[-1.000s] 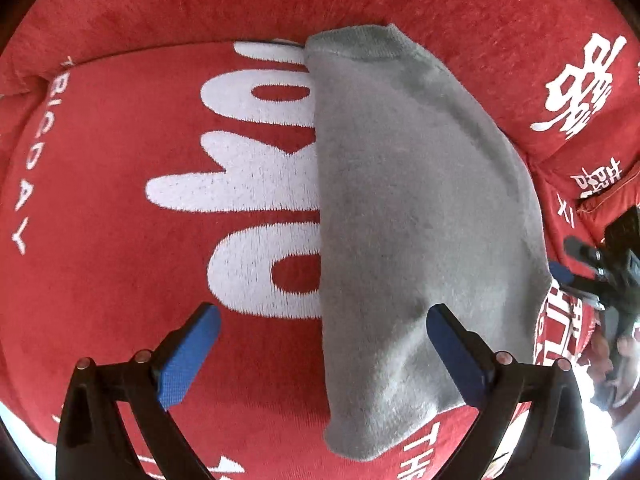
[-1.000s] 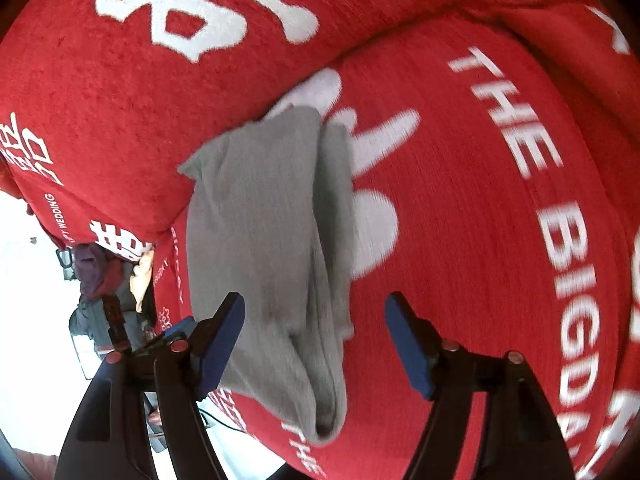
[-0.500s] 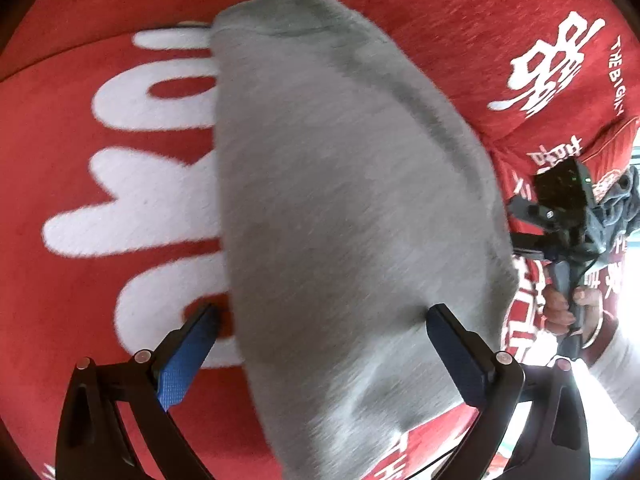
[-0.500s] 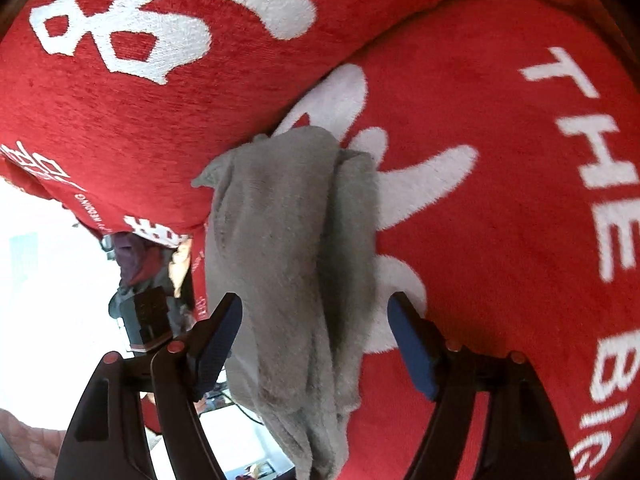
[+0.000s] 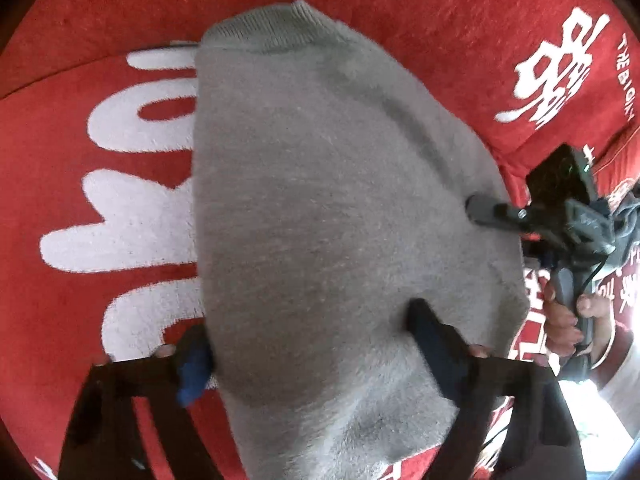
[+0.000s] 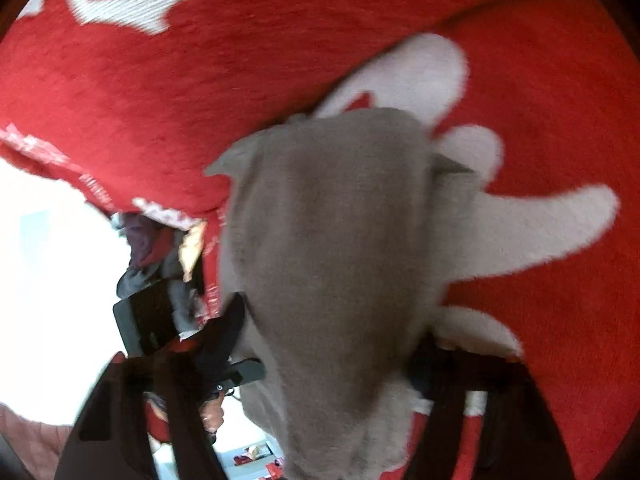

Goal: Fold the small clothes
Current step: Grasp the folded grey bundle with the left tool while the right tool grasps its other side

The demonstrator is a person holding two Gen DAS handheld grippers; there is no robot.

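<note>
A small grey knit garment lies folded lengthwise on a red cushion with white lettering; its ribbed edge points away. My left gripper is open, with its blue-padded fingers on either side of the garment's near end. The garment also fills the right wrist view. My right gripper is open and straddles the garment's other end; one of its fingers reaches the garment's right edge in the left wrist view.
A red back cushion with white characters rises behind the seat. The seat's edge drops off to a bright floor. A pile of dark clothes lies beyond that edge.
Both grippers have moved in close to the garment, which now fills each view. The fingers now straddle its two ends. The right gripper's finger now touches the garment's edge.
</note>
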